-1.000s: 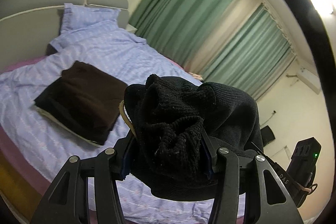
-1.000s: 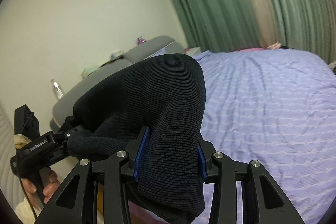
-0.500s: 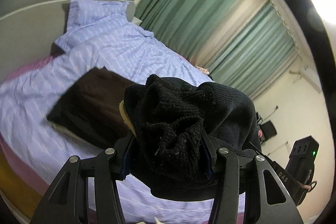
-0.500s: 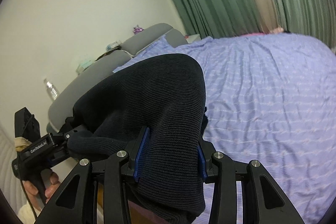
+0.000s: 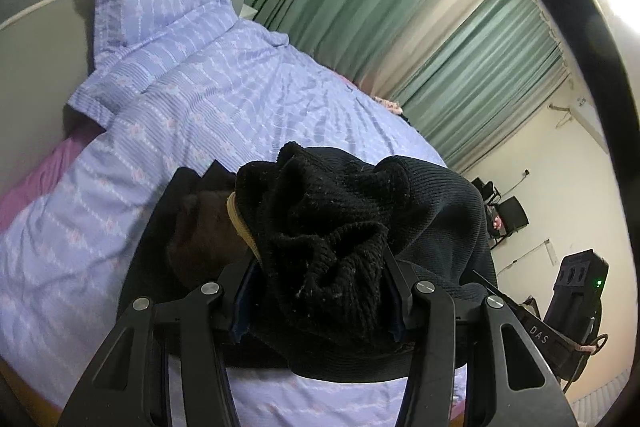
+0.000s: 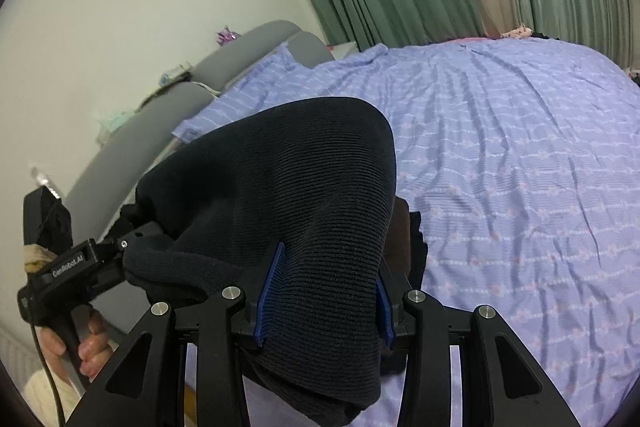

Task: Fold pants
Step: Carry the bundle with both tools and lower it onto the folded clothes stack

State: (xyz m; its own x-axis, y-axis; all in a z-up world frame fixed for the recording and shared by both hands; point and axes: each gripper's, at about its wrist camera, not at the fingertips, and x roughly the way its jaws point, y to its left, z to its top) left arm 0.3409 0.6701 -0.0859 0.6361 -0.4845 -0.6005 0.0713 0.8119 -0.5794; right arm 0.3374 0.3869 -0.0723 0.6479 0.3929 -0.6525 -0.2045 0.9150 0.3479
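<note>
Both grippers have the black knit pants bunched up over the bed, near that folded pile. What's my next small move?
Probably lower the pants toward the folded dark pile below them. The left gripper and right gripper both clamp the fabric, which hangs bunched above the purple bedspread, not yet laid down.

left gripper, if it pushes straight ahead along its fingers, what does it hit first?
Apart from the black knit pants the left gripper is shut on, probably the folded brown garment lying on the bed just ahead; depth is unclear.
</note>
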